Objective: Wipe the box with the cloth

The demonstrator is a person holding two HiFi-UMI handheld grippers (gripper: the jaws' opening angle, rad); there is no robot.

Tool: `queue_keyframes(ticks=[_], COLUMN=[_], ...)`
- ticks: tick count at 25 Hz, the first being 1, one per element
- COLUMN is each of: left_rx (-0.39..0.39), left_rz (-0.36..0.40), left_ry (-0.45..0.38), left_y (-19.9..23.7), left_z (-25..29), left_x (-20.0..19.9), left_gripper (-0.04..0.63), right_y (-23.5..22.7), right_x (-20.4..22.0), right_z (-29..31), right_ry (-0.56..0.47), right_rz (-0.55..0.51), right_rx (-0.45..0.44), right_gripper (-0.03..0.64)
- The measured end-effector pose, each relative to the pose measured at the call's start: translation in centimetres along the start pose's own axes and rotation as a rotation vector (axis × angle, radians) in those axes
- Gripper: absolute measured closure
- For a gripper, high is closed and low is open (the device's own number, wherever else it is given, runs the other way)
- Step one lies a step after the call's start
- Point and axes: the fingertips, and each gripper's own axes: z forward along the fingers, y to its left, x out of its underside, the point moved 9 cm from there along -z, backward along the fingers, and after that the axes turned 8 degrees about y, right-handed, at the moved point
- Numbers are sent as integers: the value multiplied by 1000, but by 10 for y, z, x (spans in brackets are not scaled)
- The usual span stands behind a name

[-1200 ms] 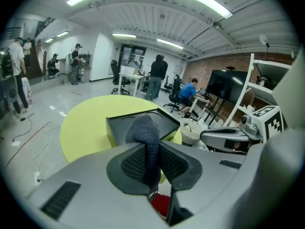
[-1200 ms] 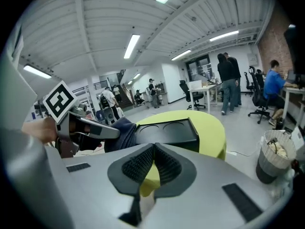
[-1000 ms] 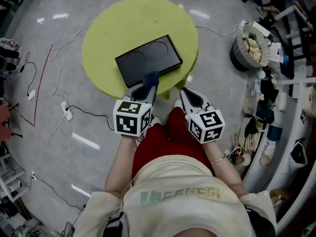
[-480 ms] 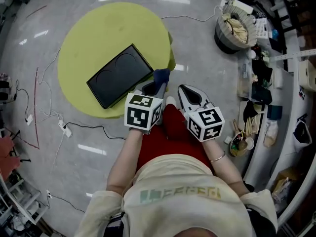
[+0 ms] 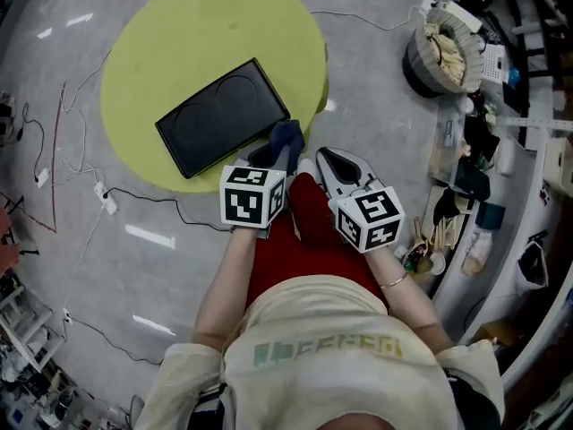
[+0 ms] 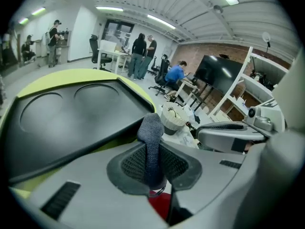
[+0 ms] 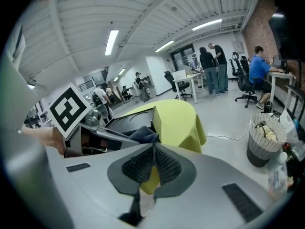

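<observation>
Fingers of my left gripper [image 5: 275, 152] pinch the cloth [image 5: 286, 135] at a corner of the box [image 5: 224, 115] — right gripper [image 5: 327, 158] nearby, closed on nothing.

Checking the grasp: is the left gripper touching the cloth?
Touching. The left gripper view shows the left gripper with both jaws closed on the cloth, whose end sticks out past them.

A round yellow-green table [image 5: 197, 34] stands on grey floor [image 5: 376, 150]; a basket [image 5: 419, 72] sits right, cables [image 5: 106, 202] trail left
</observation>
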Motion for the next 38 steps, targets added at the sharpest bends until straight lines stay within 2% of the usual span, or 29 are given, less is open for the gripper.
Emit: queue_keyframes(ticks=[8, 14, 38], left_rx=[-79, -113, -275], left_rz=[-117, -191, -354], left_ry=[-59, -81, -197], left_y=[29, 55, 141], left_z=[-34, -65, -191], left_x=[37, 69, 172], left_gripper=[531, 531, 531], right_y=[40, 76, 212], right_x=[-2, -2, 8], right_z=[23, 33, 61], right_ry=[61, 79, 91], right_rz=[-106, -164, -322], right_rx=[-98, -136, -218], right_gripper=[578, 578, 578])
